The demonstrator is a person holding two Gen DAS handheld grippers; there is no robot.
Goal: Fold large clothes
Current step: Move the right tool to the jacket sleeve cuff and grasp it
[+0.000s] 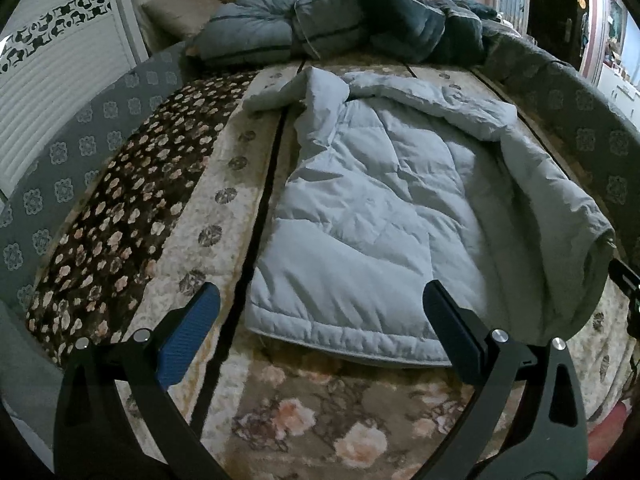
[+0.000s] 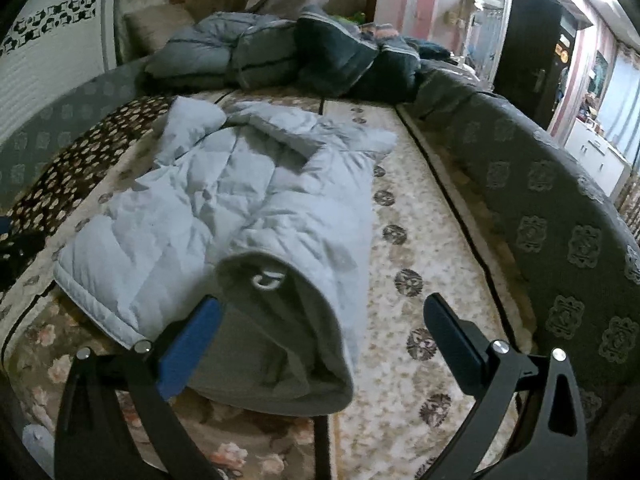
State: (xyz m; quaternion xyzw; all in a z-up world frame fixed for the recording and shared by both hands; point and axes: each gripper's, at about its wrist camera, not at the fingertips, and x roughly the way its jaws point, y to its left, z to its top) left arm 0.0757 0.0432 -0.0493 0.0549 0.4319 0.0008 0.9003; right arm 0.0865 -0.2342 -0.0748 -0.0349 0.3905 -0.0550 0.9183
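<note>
A pale blue quilted jacket [image 1: 372, 208] lies lengthways on the patterned bed cover, its hem toward me and its collar at the far end. Its right front panel is turned back, showing grey lining [image 2: 280, 344] with a white hanging loop [image 2: 267, 279]. My left gripper [image 1: 320, 312] hovers open just above the hem, its fingers wide apart with the hem's middle between them in the view. My right gripper [image 2: 322, 320] is open over the turned-back panel; its blue-padded left finger [image 2: 188, 344] is close beside the lining, not touching that I can tell.
Several bundled dark blue and grey padded clothes [image 1: 340, 24] are heaped at the far end of the bed. A grey patterned bolster [image 2: 560, 232] runs along the right side. A brown flowered blanket [image 1: 120, 208] lies left. A white wardrobe [image 1: 48, 92] stands at left.
</note>
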